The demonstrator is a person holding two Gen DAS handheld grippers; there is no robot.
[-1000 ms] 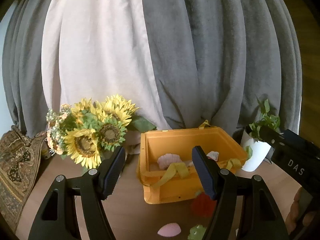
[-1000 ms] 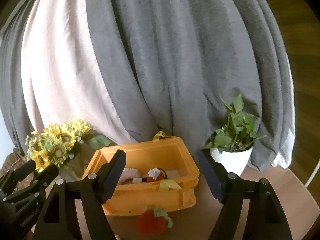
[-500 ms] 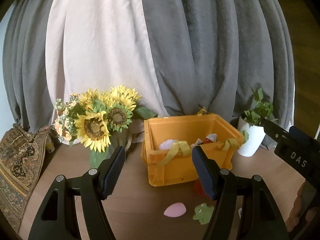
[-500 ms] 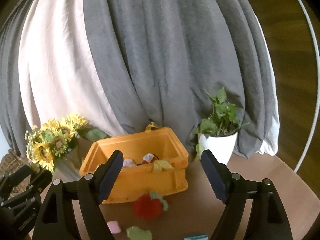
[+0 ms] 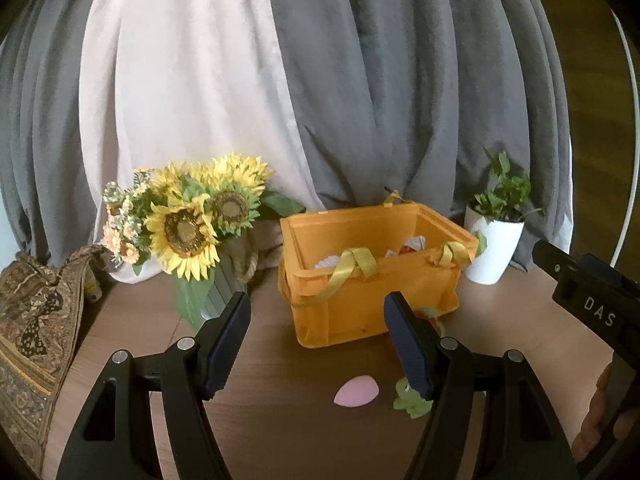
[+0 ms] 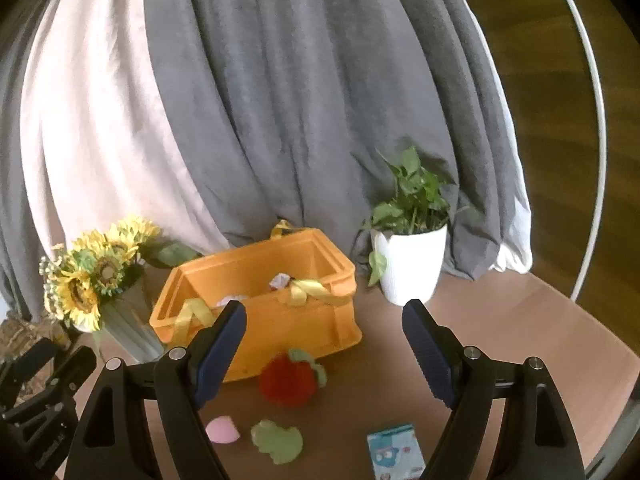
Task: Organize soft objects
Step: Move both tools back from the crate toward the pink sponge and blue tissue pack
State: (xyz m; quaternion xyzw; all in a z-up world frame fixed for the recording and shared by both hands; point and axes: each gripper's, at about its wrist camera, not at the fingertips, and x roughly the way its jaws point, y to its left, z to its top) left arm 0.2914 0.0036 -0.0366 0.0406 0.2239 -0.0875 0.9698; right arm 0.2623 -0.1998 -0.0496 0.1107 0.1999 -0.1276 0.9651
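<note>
An orange fabric bin [image 5: 372, 304] [image 6: 288, 324] with yellow handles stands on the round wooden table and holds a few soft items. In front of it lie a red plush strawberry [image 6: 288, 380], a pink teardrop sponge [image 5: 356, 391] [image 6: 221, 430], a green soft piece [image 5: 410, 400] [image 6: 277, 440] and a small blue-and-white packet [image 6: 396, 452]. My left gripper [image 5: 316, 344] is open, with nothing between its fingers, short of the bin. My right gripper [image 6: 324, 352] is open and empty, above the strawberry.
A sunflower bouquet in a ribbed vase [image 5: 192, 232] [image 6: 92, 280] stands left of the bin. A potted plant in a white pot [image 5: 494, 248] [image 6: 412, 268] stands to its right. Grey and beige curtains hang behind. A patterned cloth [image 5: 28, 320] lies at the far left.
Both grippers have drawn back from the bin and sunk a little; more of the table shows, with the sponge, green piece and packet now in view. The right jaws have widened slightly.
</note>
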